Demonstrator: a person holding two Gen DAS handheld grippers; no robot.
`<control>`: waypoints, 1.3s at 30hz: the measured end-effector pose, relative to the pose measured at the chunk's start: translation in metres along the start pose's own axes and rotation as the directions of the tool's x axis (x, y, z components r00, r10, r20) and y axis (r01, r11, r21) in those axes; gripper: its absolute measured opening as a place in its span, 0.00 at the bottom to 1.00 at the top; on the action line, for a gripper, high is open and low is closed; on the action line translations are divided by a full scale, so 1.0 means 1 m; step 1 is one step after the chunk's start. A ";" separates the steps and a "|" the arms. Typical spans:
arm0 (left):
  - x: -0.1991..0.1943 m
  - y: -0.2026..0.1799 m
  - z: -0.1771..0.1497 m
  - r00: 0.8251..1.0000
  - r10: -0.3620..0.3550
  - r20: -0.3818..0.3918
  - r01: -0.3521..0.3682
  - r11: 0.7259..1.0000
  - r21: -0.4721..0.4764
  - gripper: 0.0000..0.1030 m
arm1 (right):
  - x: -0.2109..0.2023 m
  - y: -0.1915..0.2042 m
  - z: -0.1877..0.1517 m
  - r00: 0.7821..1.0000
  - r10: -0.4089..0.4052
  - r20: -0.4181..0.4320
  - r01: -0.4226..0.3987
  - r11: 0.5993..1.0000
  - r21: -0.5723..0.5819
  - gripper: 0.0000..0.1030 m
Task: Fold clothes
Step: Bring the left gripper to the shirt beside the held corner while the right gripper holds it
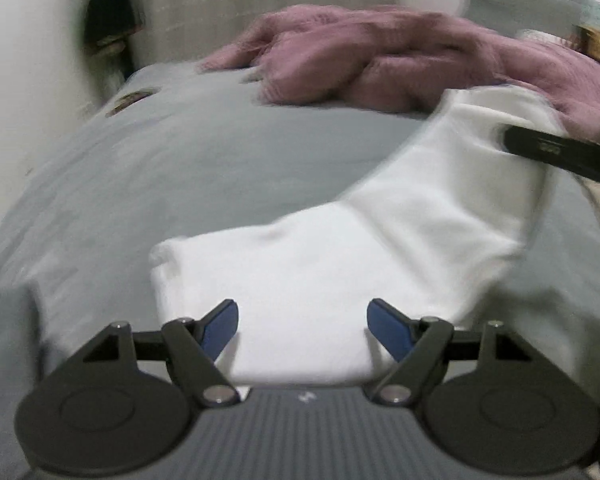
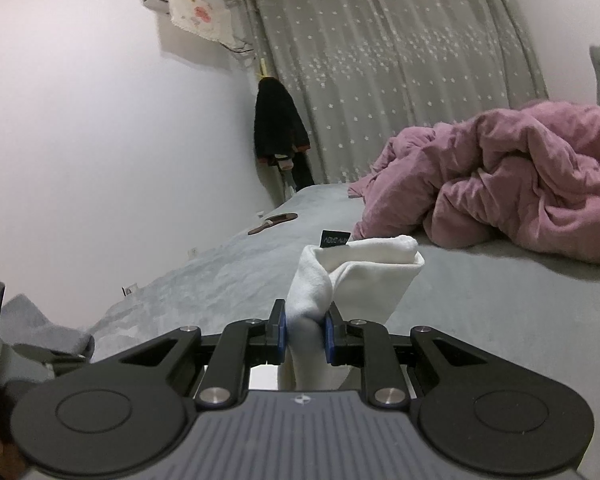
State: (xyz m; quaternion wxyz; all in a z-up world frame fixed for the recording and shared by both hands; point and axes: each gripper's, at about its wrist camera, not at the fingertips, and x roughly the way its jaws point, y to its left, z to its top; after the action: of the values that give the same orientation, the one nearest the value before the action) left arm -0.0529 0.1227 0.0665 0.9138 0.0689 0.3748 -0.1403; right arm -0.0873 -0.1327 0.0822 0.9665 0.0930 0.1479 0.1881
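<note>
The white garment (image 2: 340, 276) is pinched by the right hand-held gripper (image 2: 305, 330). The left hand-held gripper (image 1: 302, 330) is spread, empty, above the garment's 6 o'clock end on the bed (image 1: 180, 168).

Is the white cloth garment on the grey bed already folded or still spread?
Partly folded: the white cloth garment lies doubled, one end pinched in the right tongs.

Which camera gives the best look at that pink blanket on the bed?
The right wrist view: the pink blanket is sharp there, its folds clear. The left wrist view shows it blurred, behind the white garment.
</note>
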 end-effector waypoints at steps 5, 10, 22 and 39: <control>-0.005 0.027 0.008 0.997 0.071 0.021 -0.068 0.991 -0.118 0.66 | 0.002 0.017 -0.002 1.000 0.007 0.012 -0.006 0.997 -0.077 0.19; -0.011 0.060 0.013 0.999 0.010 0.051 0.005 0.959 -0.285 0.66 | 0.008 0.043 -0.004 0.999 0.029 0.026 -0.024 0.984 -0.176 0.19; -0.011 0.120 -0.001 0.951 -0.211 0.227 0.307 0.743 -0.596 0.72 | 0.037 0.117 -0.027 0.993 0.116 -0.003 -0.108 0.916 -0.386 0.19; 0.016 0.132 0.004 0.937 -0.260 0.233 0.349 0.691 -0.633 0.76 | 0.088 0.154 -0.072 0.974 0.152 -0.165 -0.217 0.826 -0.520 0.18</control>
State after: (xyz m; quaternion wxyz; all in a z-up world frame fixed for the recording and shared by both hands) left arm 0.0013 0.2437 0.0610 0.8630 -0.3332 0.3483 -0.1513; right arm -0.0840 0.0511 0.0283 0.9209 -0.1770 0.1362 0.3195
